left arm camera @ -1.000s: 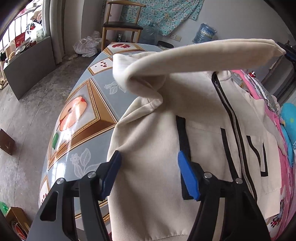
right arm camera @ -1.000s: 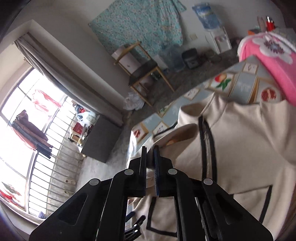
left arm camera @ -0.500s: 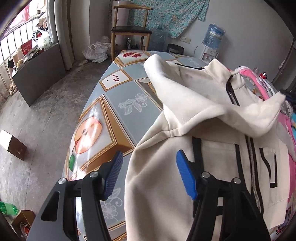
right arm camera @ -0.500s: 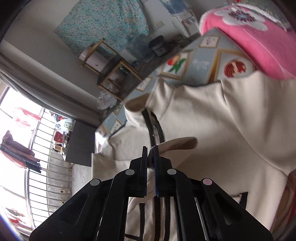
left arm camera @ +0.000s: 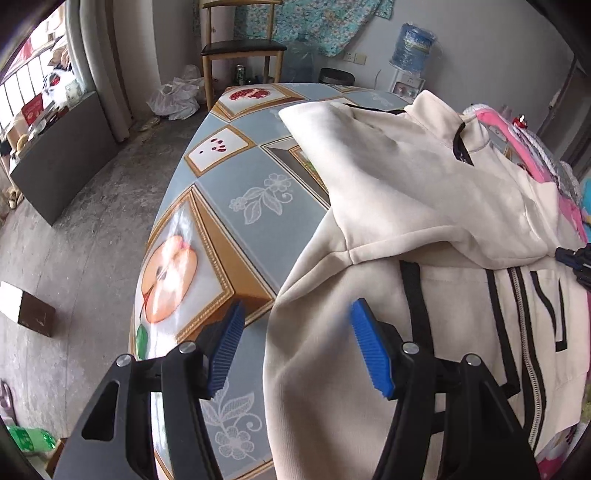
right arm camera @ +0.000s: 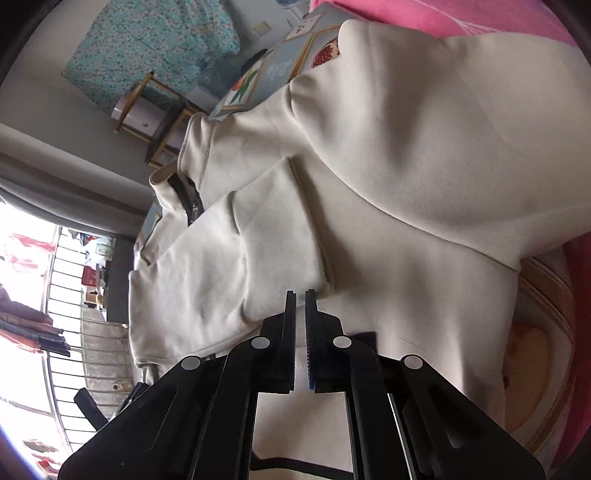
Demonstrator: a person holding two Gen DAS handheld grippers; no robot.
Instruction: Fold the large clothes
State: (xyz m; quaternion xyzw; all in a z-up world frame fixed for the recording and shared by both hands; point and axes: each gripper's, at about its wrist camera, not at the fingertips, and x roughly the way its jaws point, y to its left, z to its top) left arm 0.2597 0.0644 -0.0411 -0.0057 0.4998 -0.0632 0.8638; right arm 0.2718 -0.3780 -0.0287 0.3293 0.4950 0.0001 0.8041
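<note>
A cream zip-up jacket point(left arm camera: 424, 295) with black trim lies on the patterned table point(left arm camera: 229, 206). Its left sleeve point(left arm camera: 399, 192) is folded across the chest. My left gripper point(left arm camera: 295, 347) is open, its blue pads either side of the jacket's left edge near the hem. My right gripper point(right arm camera: 300, 299) is shut on the sleeve cuff point(right arm camera: 288, 236), low over the jacket body point(right arm camera: 424, 184). Its fingertips also show at the right edge of the left wrist view point(left arm camera: 576, 258).
A pink garment point(left arm camera: 517, 147) lies on the table's right side, also in the right wrist view point(right arm camera: 480, 14). A wooden chair point(left arm camera: 240, 48), a water dispenser point(left arm camera: 410, 55) and a plastic bag point(left arm camera: 173, 96) stand beyond the table. A brown box point(left arm camera: 26, 306) sits on the floor.
My right gripper has carried the sleeve across the jacket and lowered it onto the chest. The left gripper stays open and has shifted a little towards the left edge.
</note>
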